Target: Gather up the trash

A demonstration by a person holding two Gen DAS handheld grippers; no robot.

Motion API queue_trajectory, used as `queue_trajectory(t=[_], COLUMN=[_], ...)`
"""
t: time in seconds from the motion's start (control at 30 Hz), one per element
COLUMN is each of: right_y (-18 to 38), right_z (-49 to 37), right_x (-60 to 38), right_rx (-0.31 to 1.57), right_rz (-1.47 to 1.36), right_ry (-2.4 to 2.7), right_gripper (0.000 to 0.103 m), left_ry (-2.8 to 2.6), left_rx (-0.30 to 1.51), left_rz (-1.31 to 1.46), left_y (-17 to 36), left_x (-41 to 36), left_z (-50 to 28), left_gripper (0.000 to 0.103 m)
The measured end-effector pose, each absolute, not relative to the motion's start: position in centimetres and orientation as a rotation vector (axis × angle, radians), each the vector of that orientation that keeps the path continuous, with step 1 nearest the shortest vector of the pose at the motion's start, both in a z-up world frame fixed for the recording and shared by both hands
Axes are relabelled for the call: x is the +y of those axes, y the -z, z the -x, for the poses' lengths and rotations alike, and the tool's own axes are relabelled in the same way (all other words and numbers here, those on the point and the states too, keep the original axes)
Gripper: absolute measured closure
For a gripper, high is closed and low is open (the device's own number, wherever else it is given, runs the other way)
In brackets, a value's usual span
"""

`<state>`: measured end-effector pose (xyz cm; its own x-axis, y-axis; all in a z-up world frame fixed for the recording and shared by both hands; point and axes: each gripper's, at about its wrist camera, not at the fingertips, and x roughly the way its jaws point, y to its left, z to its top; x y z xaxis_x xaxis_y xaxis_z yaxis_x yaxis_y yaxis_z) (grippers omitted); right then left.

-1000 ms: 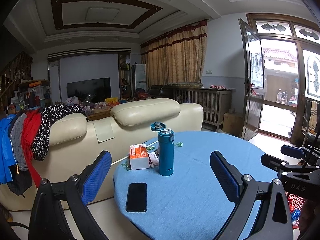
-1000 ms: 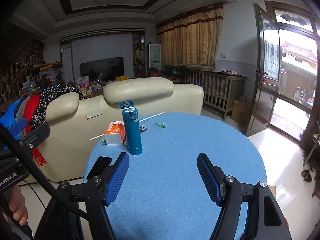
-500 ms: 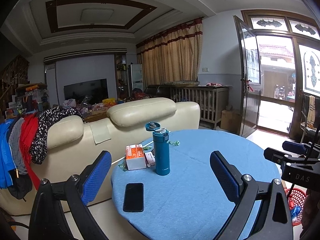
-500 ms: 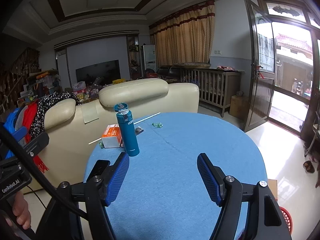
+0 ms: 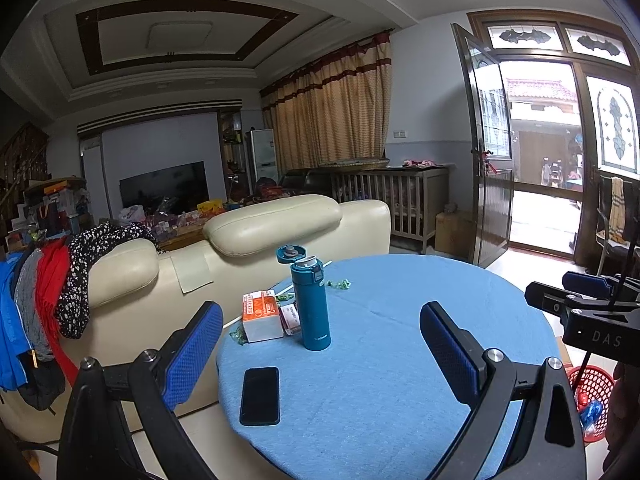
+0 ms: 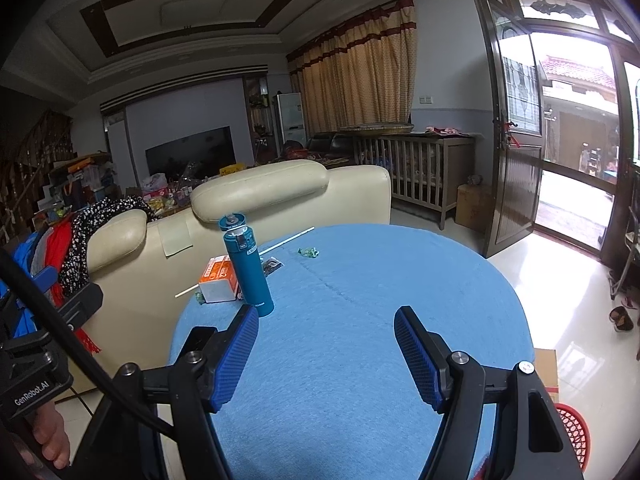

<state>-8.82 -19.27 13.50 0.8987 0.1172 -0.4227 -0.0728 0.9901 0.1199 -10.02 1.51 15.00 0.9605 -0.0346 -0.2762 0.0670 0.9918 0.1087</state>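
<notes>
A crumpled green wrapper (image 5: 339, 283) (image 6: 308, 252) lies far back on the round blue-clothed table (image 5: 380, 380) (image 6: 360, 360). Another green wrapper (image 5: 239, 336) (image 6: 199, 298) sits at the table's left rim beside an orange-and-white box (image 5: 260, 316) (image 6: 218, 278). A small dark packet (image 6: 273, 266) lies behind the teal flask (image 5: 311, 304) (image 6: 248, 268). My left gripper (image 5: 320, 348) hovers open over the near table, well short of the flask. My right gripper (image 6: 326, 356) is open too, with nothing between its blue pads.
A black phone (image 5: 260, 396) lies near the table's left front edge. A thin white stick (image 6: 286, 242) pokes out behind the flask. A red mesh basket (image 5: 592, 396) (image 6: 574, 432) stands on the floor at right. A cream sofa (image 5: 240, 240) backs the table.
Both views have slid and rolled slightly, so the flask and box sit further left in frame. The red basket shows more. Both pairs of jaws keep the same width.
</notes>
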Motion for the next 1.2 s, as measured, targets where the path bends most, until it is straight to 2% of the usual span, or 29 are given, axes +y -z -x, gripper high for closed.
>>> queue_trajectory(t=[1.2], right_y=[-12.7], right_z=[9.4], right_x=[-22.7], right_rx=[0.456], right_rz=[-0.182], right_ry=[-0.073], right_gripper=[0.029], left_ry=[0.098], left_rx=[0.324], left_rz=[-0.179], left_y=[-14.3], left_x=[-2.3], left_z=[9.9], left_gripper=[0.004])
